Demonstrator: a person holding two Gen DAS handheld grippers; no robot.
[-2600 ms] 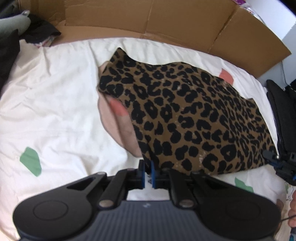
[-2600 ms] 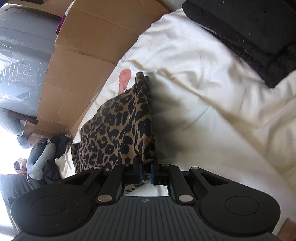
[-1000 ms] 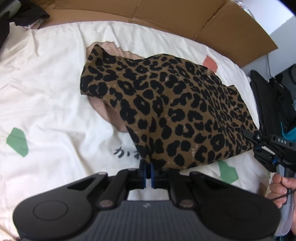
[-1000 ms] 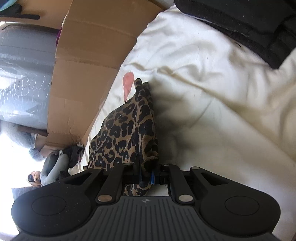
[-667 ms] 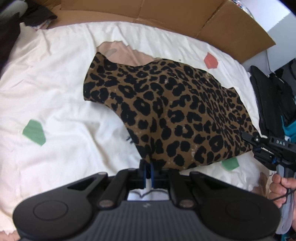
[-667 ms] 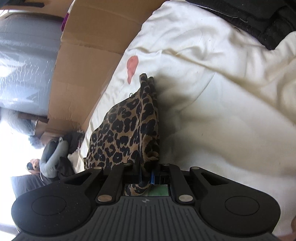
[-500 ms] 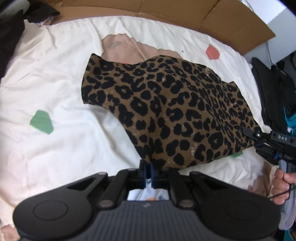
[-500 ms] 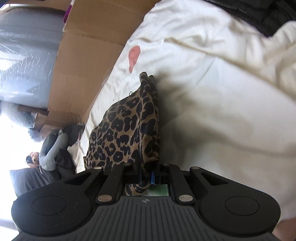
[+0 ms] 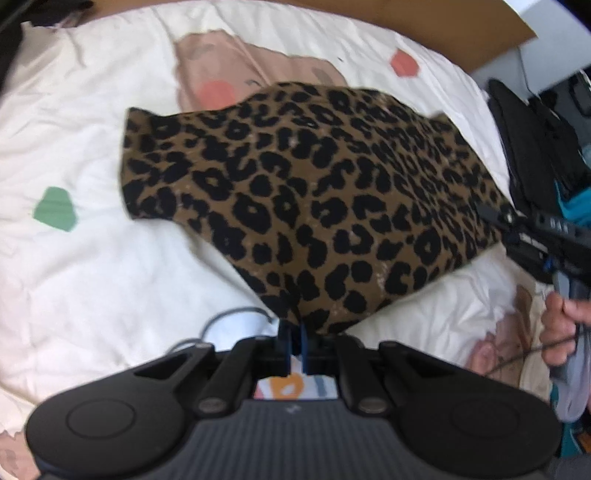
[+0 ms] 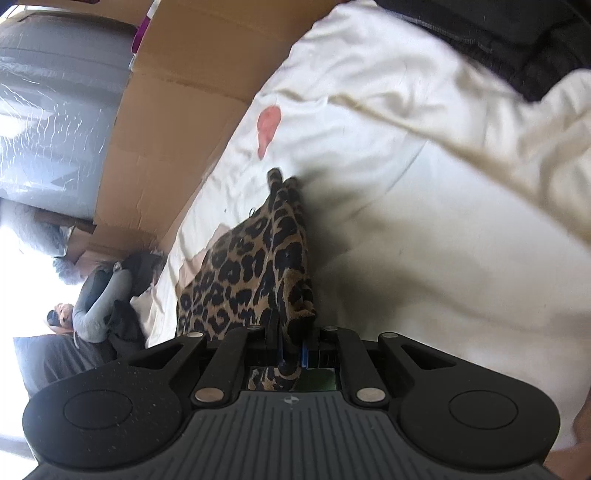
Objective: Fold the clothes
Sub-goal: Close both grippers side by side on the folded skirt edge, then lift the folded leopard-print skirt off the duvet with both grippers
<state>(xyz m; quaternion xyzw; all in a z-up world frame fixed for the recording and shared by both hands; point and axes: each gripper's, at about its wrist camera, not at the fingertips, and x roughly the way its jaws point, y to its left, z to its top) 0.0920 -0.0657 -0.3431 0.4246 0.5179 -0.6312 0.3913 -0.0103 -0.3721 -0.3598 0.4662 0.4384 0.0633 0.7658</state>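
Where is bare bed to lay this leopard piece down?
Bare sheet lies left of the leopard garment, around the green patch. The right edge is crowded by black clothes; cardboard borders the far side.

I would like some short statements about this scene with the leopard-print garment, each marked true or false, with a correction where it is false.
1. The left gripper is shut on the leopard-print garment. True.
2. The right gripper is open and holds nothing. False: it is shut on the same garment.
3. The garment lies over a white printed bed sheet. True.
4. The garment is plain black. False: it is brown with black spots.
5. Cardboard stands beside the bed. True.
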